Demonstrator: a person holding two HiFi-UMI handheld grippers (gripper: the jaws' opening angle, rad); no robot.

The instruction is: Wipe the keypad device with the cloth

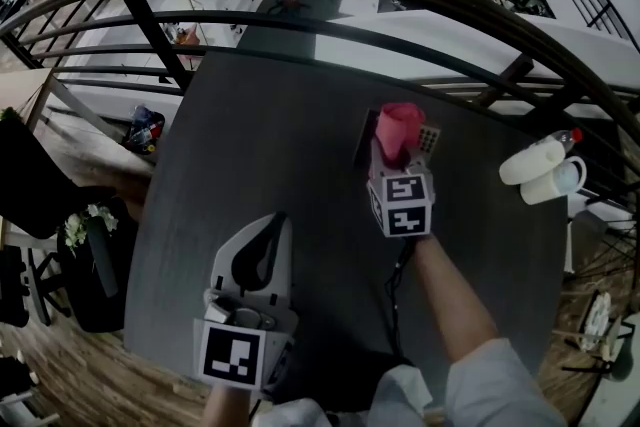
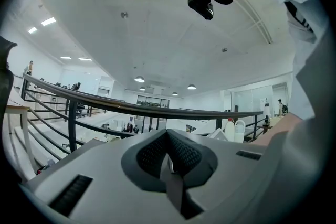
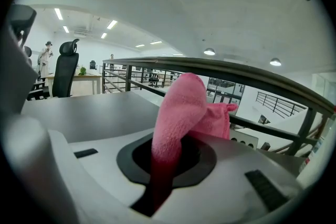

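Dark grey table, item one: on its far side sits the keypad device, small and rigid, probably light enough to skid, so I would wipe its key face gently. Pink cloth: soft, limp terry, pinched by one fold in my right gripper, touching or just over the keypad. Left gripper: pads pressed together on nothing, well apart, free to steady the device's edge.

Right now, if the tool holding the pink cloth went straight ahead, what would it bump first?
Probably the keypad device, lying just ahead, slightly right of the right tool, which is shut on the pink cloth. Depth is unclear.
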